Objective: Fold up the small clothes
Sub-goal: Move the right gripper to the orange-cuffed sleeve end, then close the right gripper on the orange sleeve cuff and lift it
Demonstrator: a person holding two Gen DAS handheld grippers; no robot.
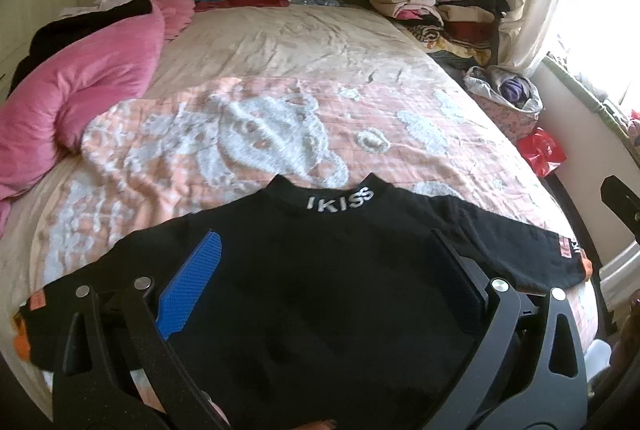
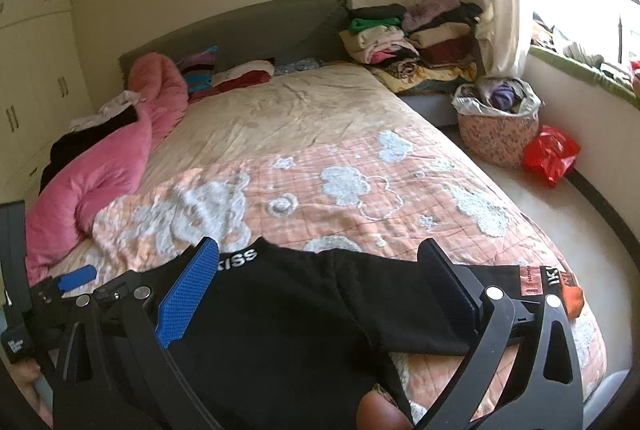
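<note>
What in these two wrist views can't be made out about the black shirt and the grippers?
- Black shirt hem: left wrist view, cut off by the bottom edge and the left gripper.
- Shirt's left sleeve: right wrist view, hidden behind the right gripper.
- Orange sleeve label text: too small.

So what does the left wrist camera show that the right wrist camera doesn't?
Only the left wrist view shows the black shirt's left sleeve cuff and the whole lettered collar. Only the right wrist view shows the left gripper, part of the floor, and the whole floral basket. Both show the shirt spread flat on the peach blanket, the pink quilt, the stacked clothes, the red bag, and open fingers over the shirt.
</note>
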